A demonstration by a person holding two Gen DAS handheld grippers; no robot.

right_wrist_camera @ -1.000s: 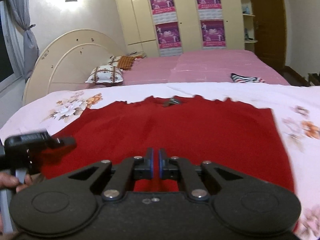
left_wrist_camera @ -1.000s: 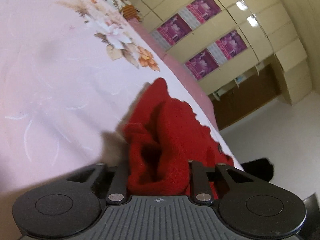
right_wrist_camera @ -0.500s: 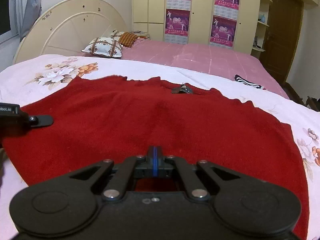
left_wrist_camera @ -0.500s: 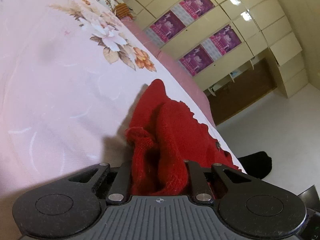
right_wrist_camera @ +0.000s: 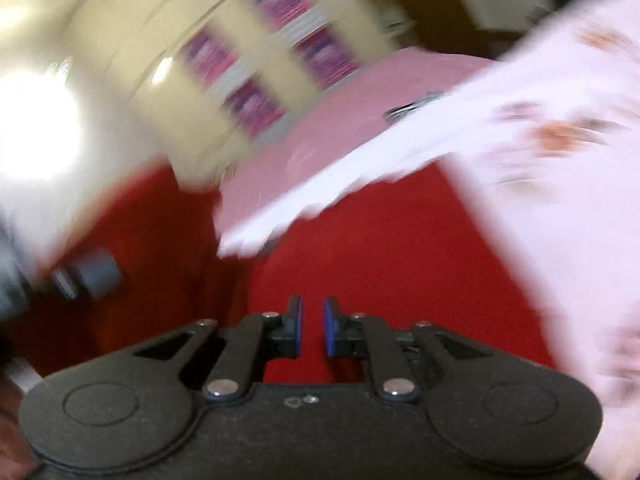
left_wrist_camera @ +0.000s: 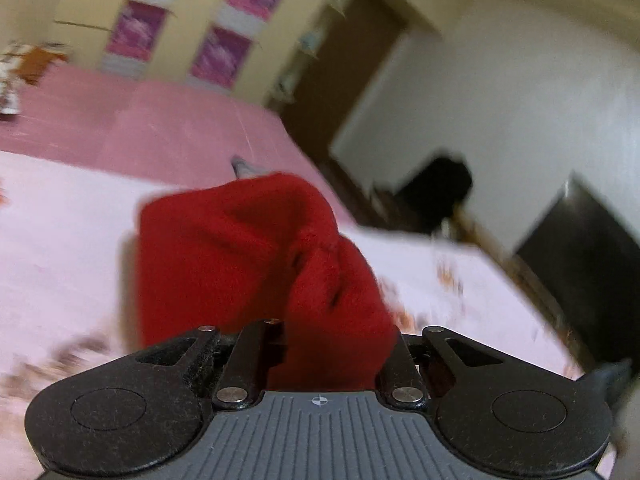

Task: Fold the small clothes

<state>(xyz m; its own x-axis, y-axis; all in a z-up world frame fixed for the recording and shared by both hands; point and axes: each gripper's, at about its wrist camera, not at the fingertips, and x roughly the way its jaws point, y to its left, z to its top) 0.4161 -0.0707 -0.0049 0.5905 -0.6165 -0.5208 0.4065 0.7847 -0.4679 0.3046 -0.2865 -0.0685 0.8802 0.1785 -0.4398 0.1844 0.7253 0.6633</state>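
Left wrist: red garment [left_wrist_camera: 256, 256] is bunched and clamped in the left gripper [left_wrist_camera: 332, 344], raised off the floral sheet [left_wrist_camera: 60, 248]. Right wrist, blurred: right gripper [right_wrist_camera: 313, 330] is opening, nothing apparently between pads; garment spread beneath.

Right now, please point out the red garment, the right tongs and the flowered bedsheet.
red garment [left_wrist_camera: 224, 248]: left wrist view, its lifted fold.
right tongs [right_wrist_camera: 313, 326]: right wrist view, gap between blue pads.
flowered bedsheet [right_wrist_camera: 560, 184]: right wrist view, bare part.
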